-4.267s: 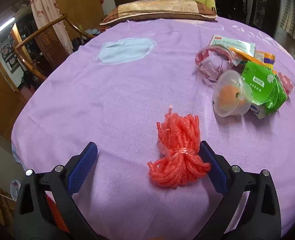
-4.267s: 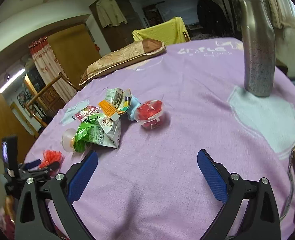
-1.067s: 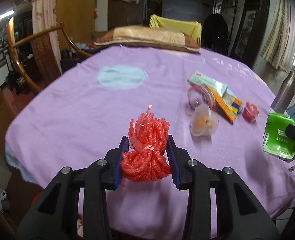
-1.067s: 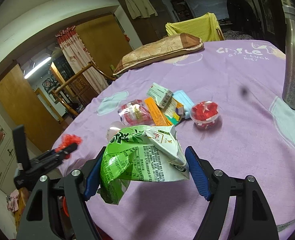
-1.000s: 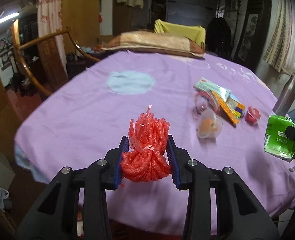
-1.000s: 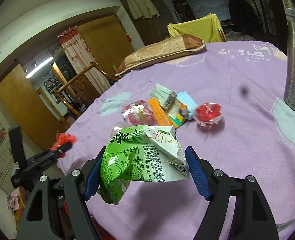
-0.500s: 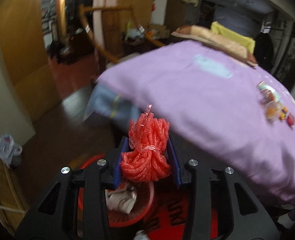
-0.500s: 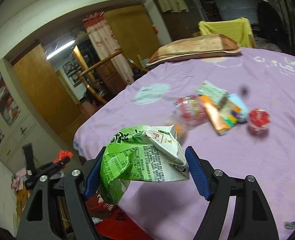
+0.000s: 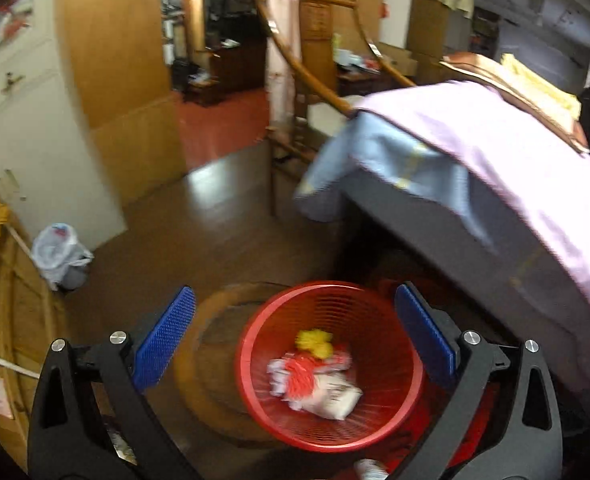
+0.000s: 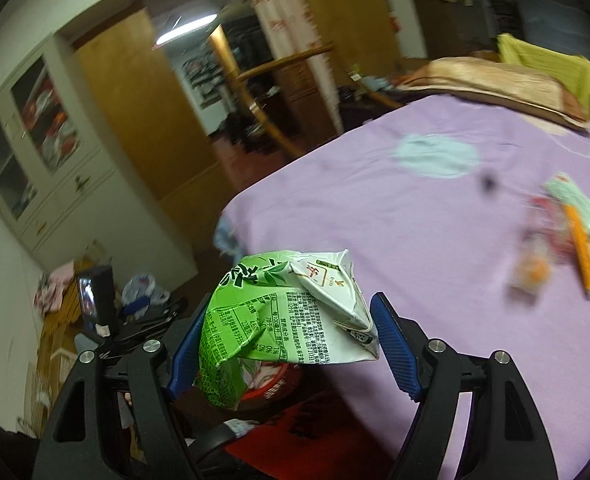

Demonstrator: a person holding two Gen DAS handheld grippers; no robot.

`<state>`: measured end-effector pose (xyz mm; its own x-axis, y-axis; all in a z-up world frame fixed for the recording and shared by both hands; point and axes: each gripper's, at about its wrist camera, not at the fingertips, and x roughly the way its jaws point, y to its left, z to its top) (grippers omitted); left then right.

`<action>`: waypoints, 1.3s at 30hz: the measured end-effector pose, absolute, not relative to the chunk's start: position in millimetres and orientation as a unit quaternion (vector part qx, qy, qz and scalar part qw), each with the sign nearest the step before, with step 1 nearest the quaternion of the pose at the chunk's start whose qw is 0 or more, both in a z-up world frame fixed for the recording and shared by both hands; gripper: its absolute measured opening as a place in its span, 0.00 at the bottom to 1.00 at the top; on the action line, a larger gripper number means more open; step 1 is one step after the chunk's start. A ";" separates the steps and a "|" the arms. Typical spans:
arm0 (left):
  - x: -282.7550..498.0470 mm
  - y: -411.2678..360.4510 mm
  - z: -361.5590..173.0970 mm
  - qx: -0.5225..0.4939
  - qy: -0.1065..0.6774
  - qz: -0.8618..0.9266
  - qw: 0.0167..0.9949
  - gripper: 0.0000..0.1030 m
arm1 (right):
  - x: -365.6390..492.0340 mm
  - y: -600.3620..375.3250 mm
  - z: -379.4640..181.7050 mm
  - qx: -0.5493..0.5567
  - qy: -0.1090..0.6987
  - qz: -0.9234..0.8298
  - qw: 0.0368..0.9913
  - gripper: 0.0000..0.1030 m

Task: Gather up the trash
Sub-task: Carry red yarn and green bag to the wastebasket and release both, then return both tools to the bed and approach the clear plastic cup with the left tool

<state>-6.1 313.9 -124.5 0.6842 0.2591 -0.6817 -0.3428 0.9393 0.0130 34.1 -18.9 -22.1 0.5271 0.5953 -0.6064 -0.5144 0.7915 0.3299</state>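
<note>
Wood-panelled walls and a dark floor surround the purple-clothed table (image 10: 435, 240). My left gripper (image 9: 295, 332) hangs with its blue pads spread wide and nothing between them, right above the red mesh bin (image 9: 387, 360) standing on the floor by the table's near edge. The orange-red net bundle (image 9: 301, 374) lies at the bin's bottom among white wrappers (image 9: 335, 394) and something yellow (image 9: 315, 340). My right gripper (image 10: 283, 340) pinches a crumpled green-and-white carton (image 10: 279, 320), its long axis running crosswise between the pads, the folded white end pointing right. Blurred litter (image 10: 571, 232) lies near the table's right edge.
</note>
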 end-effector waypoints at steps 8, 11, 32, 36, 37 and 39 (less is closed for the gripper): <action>-13.9 353.4 -131.4 -0.078 0.356 0.191 0.912 0.93 | 42.1 82.9 -39.6 -0.003 0.410 0.378 0.830 0.74; -16.8 365.0 -134.8 -0.085 0.355 0.198 0.909 0.93 | 46.5 119.0 -48.3 -0.019 0.423 0.399 0.813 0.74; -21.5 345.9 -118.2 -0.081 0.348 0.182 0.916 0.93 | 61.8 89.3 -51.4 0.022 0.412 0.374 0.831 0.84; -22.3 323.7 -104.7 -0.067 0.342 0.168 0.922 0.93 | 55.3 61.8 -41.8 0.038 0.393 0.365 0.843 0.84; -22.2 316.8 -99.9 -0.063 0.340 0.163 0.924 0.93 | 52.9 50.4 -38.4 0.046 0.387 0.362 0.847 0.84; -22.4 305.3 -93.3 -0.056 0.337 0.156 0.927 0.93 | 49.5 31.7 -34.1 0.057 0.377 0.356 0.853 0.85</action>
